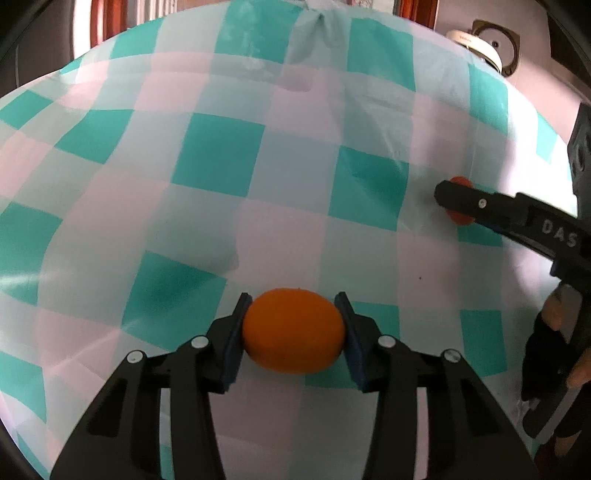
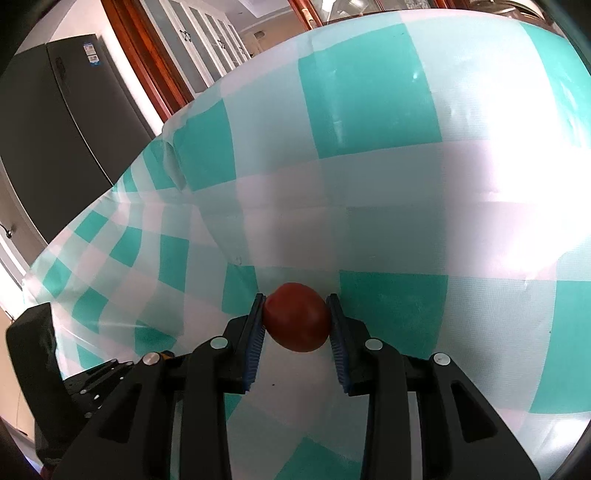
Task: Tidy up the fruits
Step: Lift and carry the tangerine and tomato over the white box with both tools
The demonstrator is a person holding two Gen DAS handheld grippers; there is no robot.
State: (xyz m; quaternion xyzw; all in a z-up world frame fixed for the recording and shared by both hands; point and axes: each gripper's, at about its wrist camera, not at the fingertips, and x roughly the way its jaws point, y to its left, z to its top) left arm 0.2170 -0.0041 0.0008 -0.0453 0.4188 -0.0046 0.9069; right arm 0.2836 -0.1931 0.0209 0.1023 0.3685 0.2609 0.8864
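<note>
Orange (image 1: 293,330) clamped in left gripper (image 1: 293,332), red fruit (image 2: 296,316) pinched in right gripper (image 2: 296,319), over checked tablecloth (image 1: 221,162)

The right gripper (image 2: 296,321) is clamped on a dark red fruit (image 2: 297,317), both blue ridged pads (image 2: 255,343) pressed against its sides (a tomato or a small apple, hard to say which). Beneath it spreads a green-and-white checked cloth (image 2: 369,110) over the worktop, hanging in folds at the left edge. A tall dark fridge (image 2: 62,125) stands at the far left, with a reddish wooden door frame (image 2: 147,55) and white cabinet doors (image 2: 207,33) behind. A dark object (image 2: 33,354) sits low at the left.
</note>
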